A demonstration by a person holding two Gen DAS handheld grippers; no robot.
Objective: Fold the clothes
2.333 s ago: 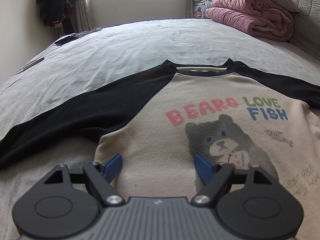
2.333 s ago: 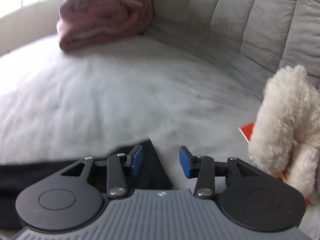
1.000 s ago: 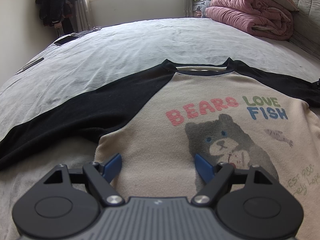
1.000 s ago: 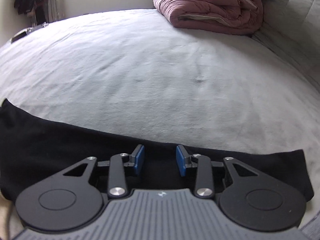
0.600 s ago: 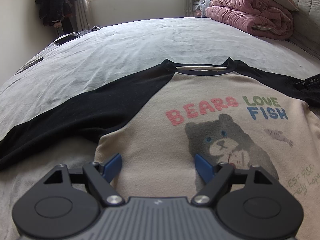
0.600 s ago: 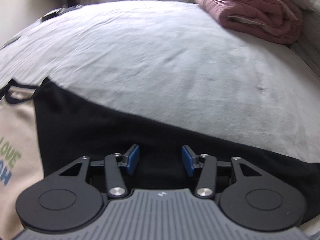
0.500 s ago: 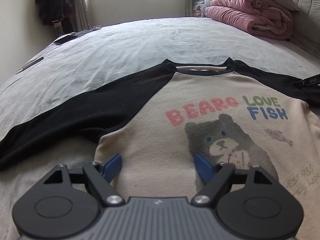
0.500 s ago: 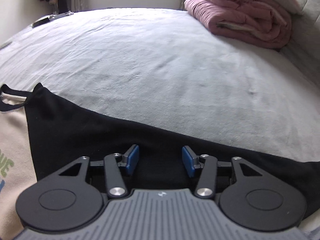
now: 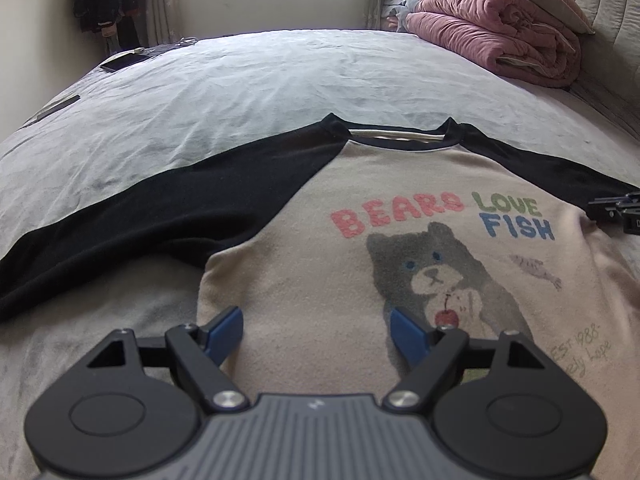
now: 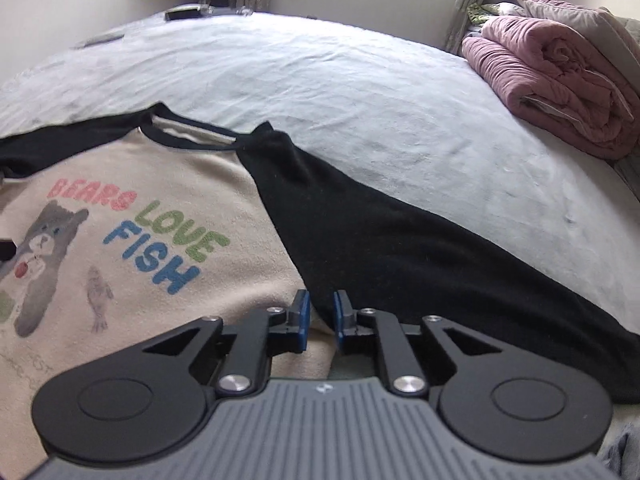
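A cream shirt (image 9: 400, 184) with black sleeves and a bear print lies flat, face up, on the bed. My left gripper (image 9: 316, 332) hovers open over the shirt's lower front, with nothing between its blue pads. In the right wrist view, my right gripper (image 10: 319, 316) sits over the seam where the black right sleeve (image 10: 420, 248) meets the cream body (image 10: 200, 184). Its jaws are closing to a narrow gap; the cloth lies flat under them and is not pinched. The right gripper's tip (image 9: 618, 212) shows at the right edge of the left wrist view. The left sleeve (image 9: 160, 216) stretches out to the left.
A grey sheet (image 9: 280, 80) covers the wide bed. A folded pink quilt (image 9: 500, 40) and pillows lie at the far right by the padded headboard (image 9: 612, 40). A phone (image 9: 120, 62) rests at the far left edge. Dark clothes (image 9: 100, 0) hang by the window.
My right gripper slid left along the black sleeve from its cuff end to the armpit seam, and its jaws narrowed. The left gripper and the shirt stayed put.
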